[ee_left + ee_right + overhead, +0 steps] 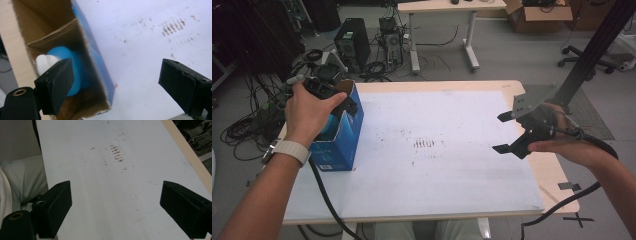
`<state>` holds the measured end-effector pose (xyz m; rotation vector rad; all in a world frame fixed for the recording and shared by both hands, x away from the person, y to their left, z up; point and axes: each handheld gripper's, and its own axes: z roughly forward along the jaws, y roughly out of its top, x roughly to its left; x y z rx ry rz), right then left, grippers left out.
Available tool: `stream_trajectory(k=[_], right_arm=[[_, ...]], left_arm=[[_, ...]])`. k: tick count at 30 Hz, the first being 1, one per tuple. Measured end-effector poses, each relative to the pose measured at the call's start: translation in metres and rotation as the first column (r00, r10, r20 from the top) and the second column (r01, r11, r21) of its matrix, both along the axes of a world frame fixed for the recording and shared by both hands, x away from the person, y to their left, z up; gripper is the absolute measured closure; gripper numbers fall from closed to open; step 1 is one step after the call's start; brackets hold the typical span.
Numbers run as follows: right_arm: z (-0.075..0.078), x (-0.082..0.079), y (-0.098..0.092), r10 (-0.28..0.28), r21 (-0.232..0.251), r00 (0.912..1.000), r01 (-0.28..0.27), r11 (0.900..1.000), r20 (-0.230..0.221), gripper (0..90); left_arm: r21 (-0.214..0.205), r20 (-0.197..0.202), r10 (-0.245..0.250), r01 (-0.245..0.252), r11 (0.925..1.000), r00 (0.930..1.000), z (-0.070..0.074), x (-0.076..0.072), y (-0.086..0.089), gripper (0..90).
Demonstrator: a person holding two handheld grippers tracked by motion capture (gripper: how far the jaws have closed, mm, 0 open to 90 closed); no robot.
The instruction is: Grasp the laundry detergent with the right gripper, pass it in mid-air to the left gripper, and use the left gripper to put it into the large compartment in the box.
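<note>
Near side first: the right gripper (507,132) hovers at the table's (557,172) right edge, jaws spread wide with nothing between them, likely parked out of the way. Further off, at nine o'clock on the white mat (437,170), the left gripper (346,106) hangs over the open blue box (343,140), jaws apart and empty. The blue-and-white object (62,62) sits down inside the box, just behind the gripper's left pad, looking dropped in.

light: even, soft indoor | shadows: faint | glare: white mat washed out | blur: slight, gripper views soft
</note>
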<state>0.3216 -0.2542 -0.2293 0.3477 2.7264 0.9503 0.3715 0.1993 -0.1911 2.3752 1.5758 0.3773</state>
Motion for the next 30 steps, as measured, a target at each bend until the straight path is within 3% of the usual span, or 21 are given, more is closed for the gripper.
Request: stream_trajectory(k=[6, 12, 18, 30], right_arm=[[0.001, -0.002, 0.000, -0.003, 0.001, 1.0000, 0.003, 1.0000, 0.003, 10.4], [0.002, -0.005, -0.001, -0.006, 0.004, 0.9999, 0.006, 1.0000, 0.009, 10.4], [0.004, -0.008, -0.003, -0.011, 0.006, 0.9999, 0.011, 0.9999, 0.012, 10.3], [0.005, -0.012, -0.006, -0.017, 0.006, 0.9998, 0.017, 0.9998, 0.015, 10.0]], left_arm=[[0.005, -0.001, -0.097, 0.097, 0.9952, 0.9953, 0.005, -0.014, -0.023, 13.1], [-0.004, -0.004, -0.192, 0.192, 0.9814, 0.9814, 0.008, -0.030, -0.049, 11.8], [-0.001, -0.002, -0.241, 0.241, 0.9705, 0.9705, 0.010, -0.040, -0.065, 11.7], [0.009, -0.035, -0.327, 0.328, 0.9448, 0.9444, 0.018, -0.059, -0.092, 11.9]])
